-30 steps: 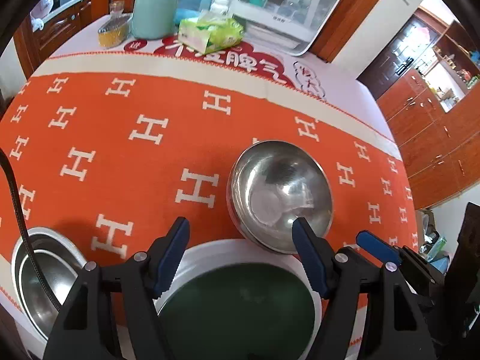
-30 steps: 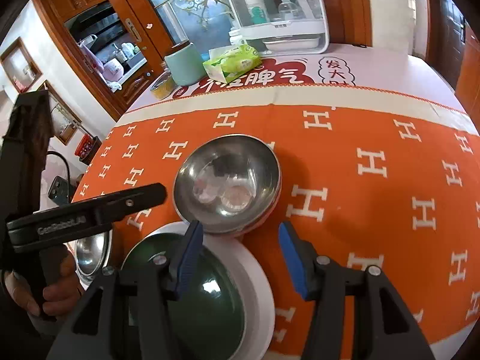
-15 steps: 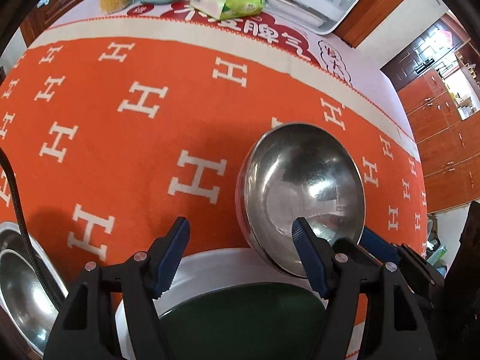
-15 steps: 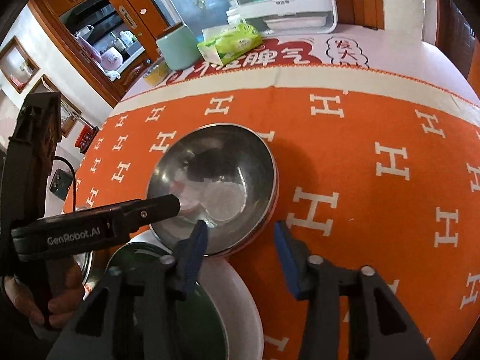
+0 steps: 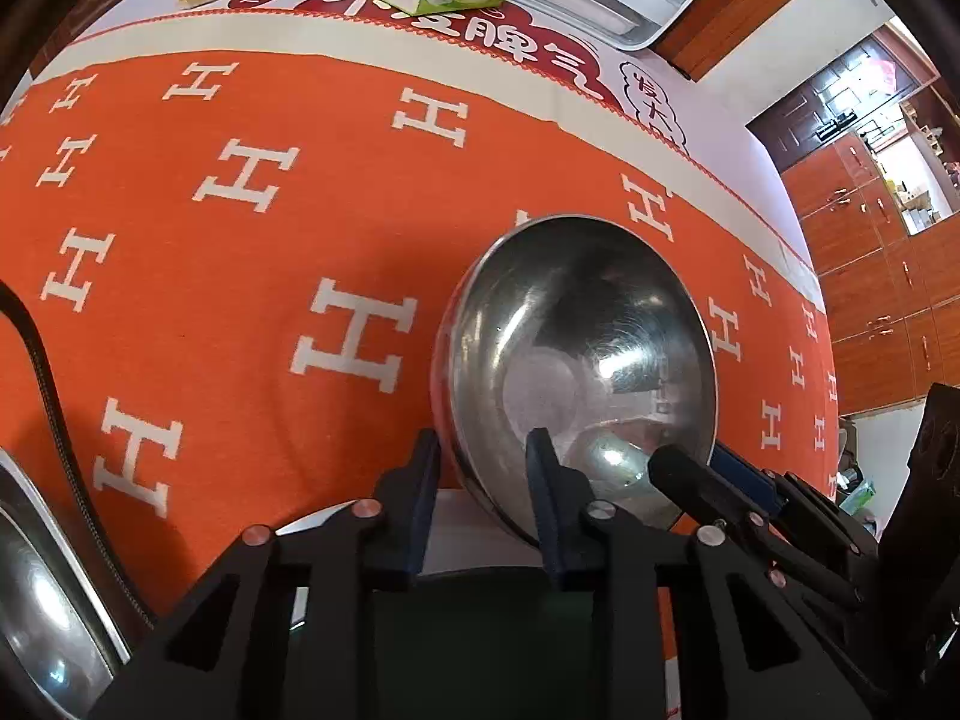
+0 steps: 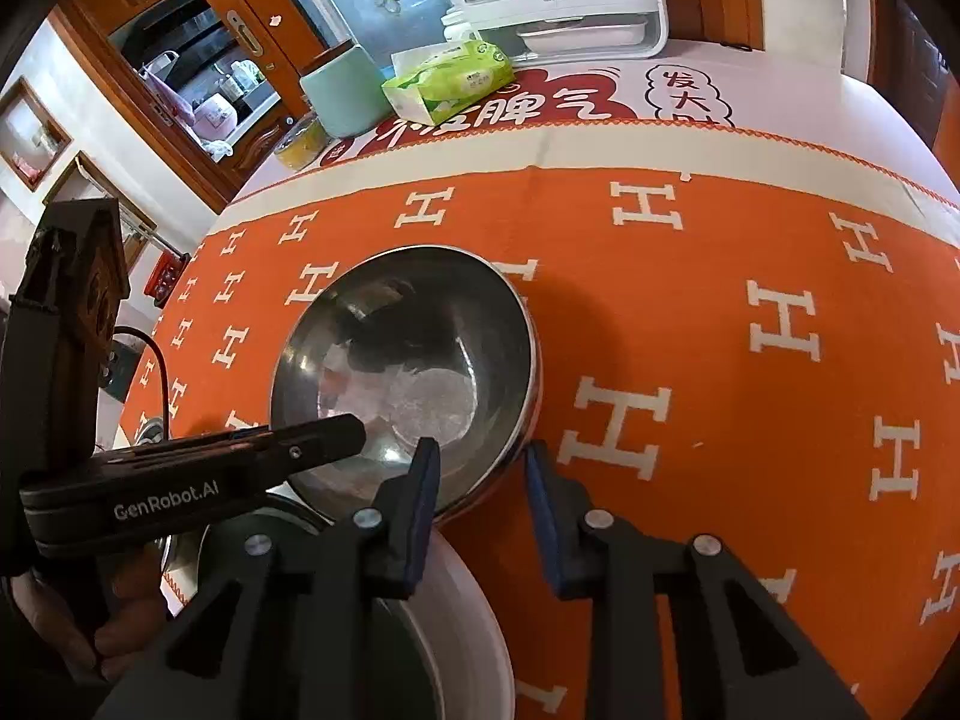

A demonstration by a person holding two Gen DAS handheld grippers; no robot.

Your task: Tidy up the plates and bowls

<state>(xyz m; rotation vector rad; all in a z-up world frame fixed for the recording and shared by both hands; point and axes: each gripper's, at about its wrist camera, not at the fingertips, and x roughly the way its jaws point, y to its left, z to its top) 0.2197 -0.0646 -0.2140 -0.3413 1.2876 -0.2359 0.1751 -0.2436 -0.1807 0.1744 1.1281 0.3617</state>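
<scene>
A steel bowl (image 5: pixel 576 348) (image 6: pixel 414 360) stands on the orange tablecloth, its near edge over a white plate with a dark green centre (image 5: pixel 456 522) (image 6: pixel 474 612). My left gripper (image 5: pixel 483 462) straddles the bowl's near-left rim, one finger outside and one inside; its jaws are closing and the pads meet the wall. My right gripper (image 6: pixel 480 456) straddles the near-right rim the same way, its jaws closing on the wall. Each gripper shows in the other's view: the right gripper (image 5: pixel 714 474) and the left gripper (image 6: pixel 336 438).
A second steel bowl (image 5: pixel 36 600) sits at the table's near-left edge beside a black cable (image 5: pixel 54 396). At the far side stand a tissue pack (image 6: pixel 450 84), a mint canister (image 6: pixel 345 93), a yellow tub (image 6: pixel 300 144) and a white dish rack (image 6: pixel 558 0). A person's hand (image 6: pixel 90 630) holds the left gripper.
Both grippers came down and forward onto the steel bowl. Their jaws, wide apart before, have narrowed around the bowl's near rim.
</scene>
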